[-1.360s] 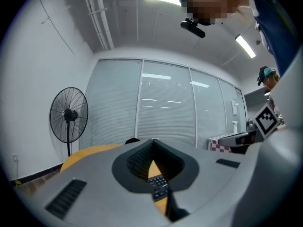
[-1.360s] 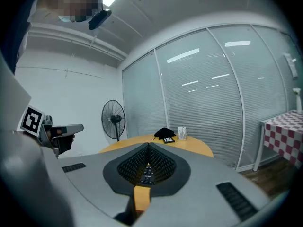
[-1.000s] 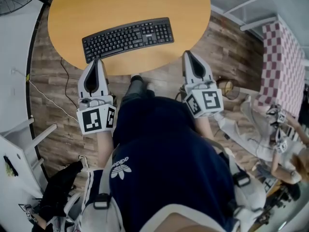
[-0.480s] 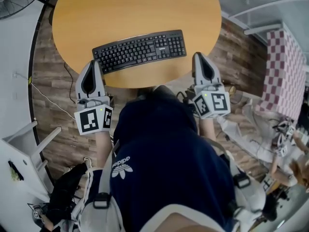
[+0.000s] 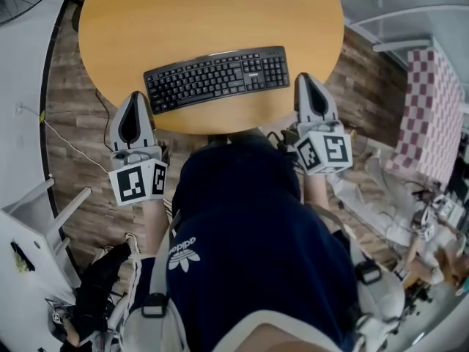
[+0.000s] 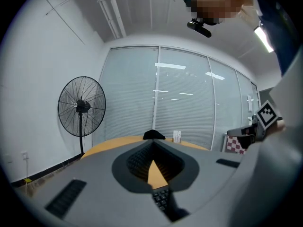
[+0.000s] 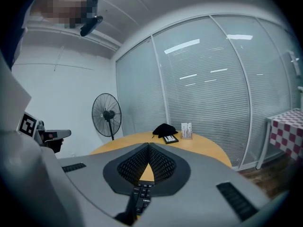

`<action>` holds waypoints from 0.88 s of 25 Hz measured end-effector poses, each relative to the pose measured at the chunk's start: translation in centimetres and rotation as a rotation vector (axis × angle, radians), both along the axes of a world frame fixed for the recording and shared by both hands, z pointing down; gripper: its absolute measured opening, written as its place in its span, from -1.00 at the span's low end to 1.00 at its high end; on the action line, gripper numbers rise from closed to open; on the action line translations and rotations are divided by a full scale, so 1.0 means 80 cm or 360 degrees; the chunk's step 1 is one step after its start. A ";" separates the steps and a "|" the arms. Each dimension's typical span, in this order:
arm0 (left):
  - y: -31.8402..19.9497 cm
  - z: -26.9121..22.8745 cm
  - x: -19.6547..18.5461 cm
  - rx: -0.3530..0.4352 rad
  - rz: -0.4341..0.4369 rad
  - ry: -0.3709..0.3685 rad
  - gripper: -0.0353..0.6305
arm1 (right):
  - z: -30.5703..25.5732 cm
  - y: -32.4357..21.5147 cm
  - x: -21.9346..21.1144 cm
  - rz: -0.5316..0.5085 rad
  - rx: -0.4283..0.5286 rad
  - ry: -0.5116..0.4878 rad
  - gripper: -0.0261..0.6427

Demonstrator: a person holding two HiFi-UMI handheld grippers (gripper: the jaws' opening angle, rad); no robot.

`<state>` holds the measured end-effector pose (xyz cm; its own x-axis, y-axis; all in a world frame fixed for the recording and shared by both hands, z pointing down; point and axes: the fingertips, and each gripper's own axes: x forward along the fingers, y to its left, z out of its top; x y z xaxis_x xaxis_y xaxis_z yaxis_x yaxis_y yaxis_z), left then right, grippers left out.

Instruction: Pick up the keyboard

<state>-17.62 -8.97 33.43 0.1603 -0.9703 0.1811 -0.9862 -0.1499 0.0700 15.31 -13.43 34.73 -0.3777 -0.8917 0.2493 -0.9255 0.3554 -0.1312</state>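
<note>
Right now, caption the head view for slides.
Left gripper and right gripper, both shut, flank black keyboard on round wooden table.

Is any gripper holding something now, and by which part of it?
Nothing is held. The left gripper and the right gripper are both shut and empty; the keyboard lies on the table.

An office or meeting room is suggested. A round wooden desk (image 5: 205, 13) carrying a keyboard (image 5: 216, 78) is seen on a wood-plank floor (image 5: 73, 123). The room is closed off by glazed partitions (image 7: 213, 89) lined with slatted blinds and lit by ceiling strip lights (image 6: 263, 38). A pedestal fan (image 6: 81, 109) is stood by a white wall (image 6: 38, 79).
</note>
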 end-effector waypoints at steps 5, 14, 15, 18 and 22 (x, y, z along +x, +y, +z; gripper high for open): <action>-0.005 -0.002 -0.013 -0.0007 -0.0066 -0.0005 -0.88 | -0.003 -0.018 -0.004 -0.0031 0.0016 -0.0023 -0.91; -0.021 -0.002 -0.030 -0.0038 -0.0193 -0.0033 -0.88 | -0.009 -0.057 -0.003 -0.0097 0.0009 -0.0062 -0.91; -0.023 -0.001 -0.031 -0.0041 -0.0205 -0.0031 -0.88 | -0.008 -0.061 -0.002 -0.0101 0.0008 -0.0067 -0.91; -0.027 0.004 -0.035 -0.0059 -0.0223 -0.0030 -0.88 | -0.007 -0.069 -0.002 -0.0118 -0.0001 -0.0086 -0.91; -0.035 0.012 -0.037 -0.0092 -0.0225 -0.0039 -0.88 | -0.004 -0.082 0.001 -0.0130 -0.0015 -0.0093 -0.91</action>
<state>-20.59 -11.81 34.38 0.0178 -0.9707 0.2397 -0.9987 -0.0058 0.0504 15.41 -19.98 34.44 -0.4631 -0.8552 0.2328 -0.8842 0.4276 -0.1879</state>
